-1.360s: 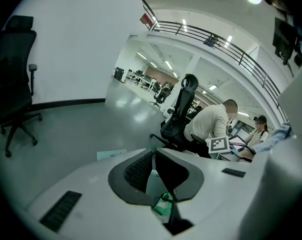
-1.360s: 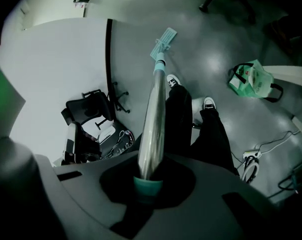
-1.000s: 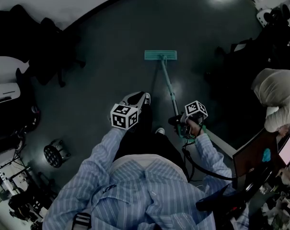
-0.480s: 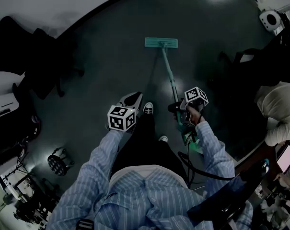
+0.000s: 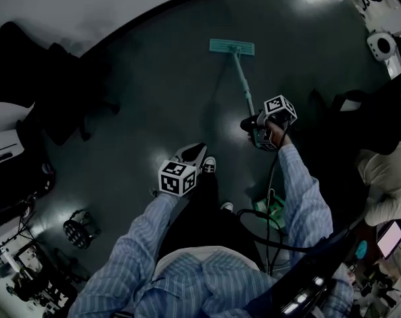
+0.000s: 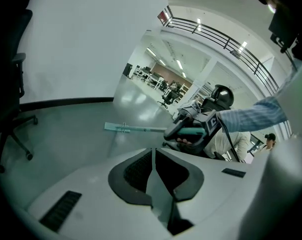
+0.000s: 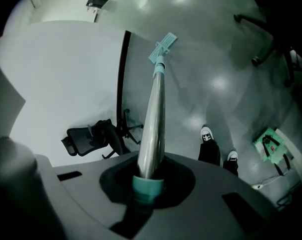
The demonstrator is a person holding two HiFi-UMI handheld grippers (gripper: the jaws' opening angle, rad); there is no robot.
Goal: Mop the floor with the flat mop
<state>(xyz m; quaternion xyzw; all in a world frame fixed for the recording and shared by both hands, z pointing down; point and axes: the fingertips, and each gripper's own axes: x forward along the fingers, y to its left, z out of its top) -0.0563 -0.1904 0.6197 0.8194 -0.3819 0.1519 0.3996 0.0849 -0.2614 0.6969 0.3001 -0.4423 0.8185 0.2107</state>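
Observation:
The flat mop lies with its teal head [image 5: 231,46] on the dark floor near the white wall, and its handle [image 5: 243,85] slants back to my right gripper [image 5: 256,126]. That gripper is shut on the handle [image 7: 153,119], which runs out from between the jaws to the mop head [image 7: 162,48]. My left gripper [image 5: 195,152] hangs lower left, over my legs and away from the mop. Its jaws are shut with nothing between them [image 6: 153,156]. From it I see the mop head [image 6: 122,128] and the right gripper [image 6: 193,131].
A black office chair [image 5: 61,85] stands at the left by the wall, also seen from the right gripper [image 7: 91,136]. A green item [image 5: 273,204] lies on the floor beside my right foot. A seated person [image 5: 389,177] and desks are at the right. A chair base [image 7: 270,39] stands nearby.
The right gripper has moved forward and pushed the mop head farther away toward the wall. The left gripper has dropped back toward my body.

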